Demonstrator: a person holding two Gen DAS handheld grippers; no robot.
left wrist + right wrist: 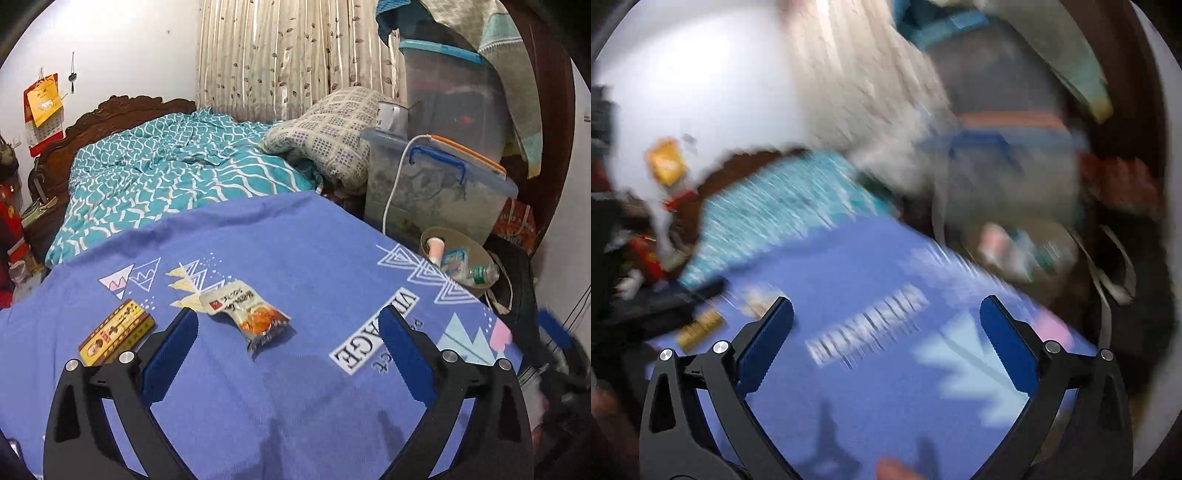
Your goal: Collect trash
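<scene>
A white and orange snack wrapper point(246, 312) lies on the blue cloth point(295, 258), just ahead of my left gripper point(288, 325), which is open and empty. A yellow and brown flat box point(116, 332) lies left of the left finger point(173, 354). A tan bin point(460, 260) off the cloth's right edge holds a cup, a packet and a plastic bottle. The right wrist view is badly blurred: my right gripper point(886, 314) is open and empty above the blue cloth point(871, 266), with the yellow box point(700, 328) at its left and the bin point(1027, 251) at the upper right.
A bed with a teal patterned quilt point(177, 173) lies behind the cloth. Clear plastic storage boxes point(443, 184) with a white cable stand stacked at the right, beside a folded checked blanket point(332, 129). Dark clutter sits right of the bin.
</scene>
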